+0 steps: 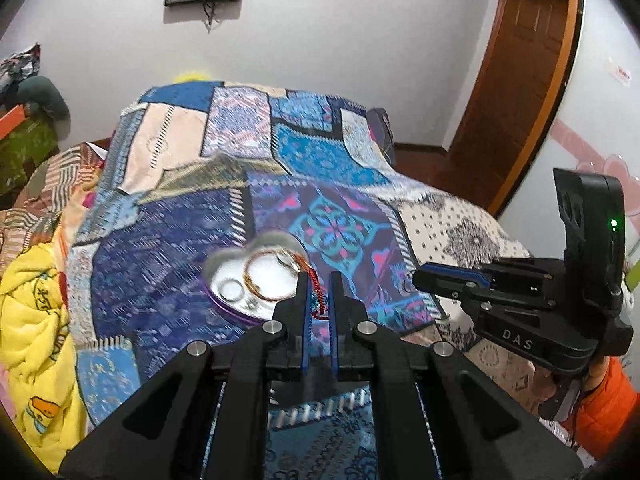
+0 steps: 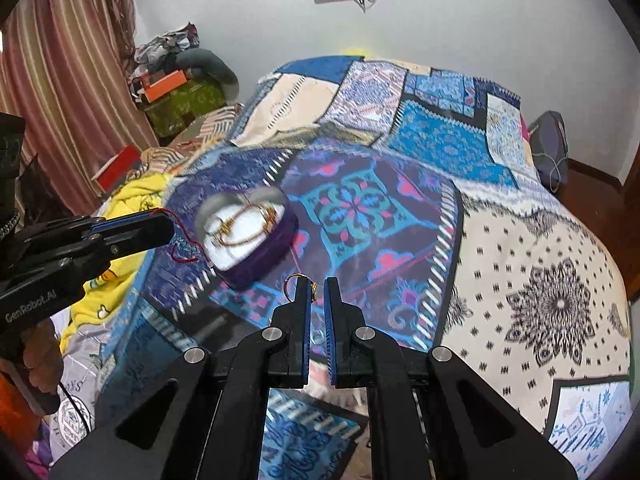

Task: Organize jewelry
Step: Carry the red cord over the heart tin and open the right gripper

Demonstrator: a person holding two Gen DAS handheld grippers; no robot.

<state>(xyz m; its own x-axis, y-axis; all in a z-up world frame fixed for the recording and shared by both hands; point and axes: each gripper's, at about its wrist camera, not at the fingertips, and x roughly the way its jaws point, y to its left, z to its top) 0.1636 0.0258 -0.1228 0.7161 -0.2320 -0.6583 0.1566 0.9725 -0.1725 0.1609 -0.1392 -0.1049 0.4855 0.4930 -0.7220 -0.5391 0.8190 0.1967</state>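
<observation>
Bedroom, white walls: bed (image 1: 280, 168) under a blue patchwork quilt (image 2: 420, 152), with a purple heart-shaped box (image 1: 240, 276) lying open on it, holding a bangle (image 1: 268, 276) and rings. Left gripper (image 1: 320, 280), jaws clamped on a red cord (image 1: 316, 292), just beside the box. Right gripper (image 2: 318, 286), jaws pinched on a small gold ring (image 2: 296, 280), near the box.
</observation>
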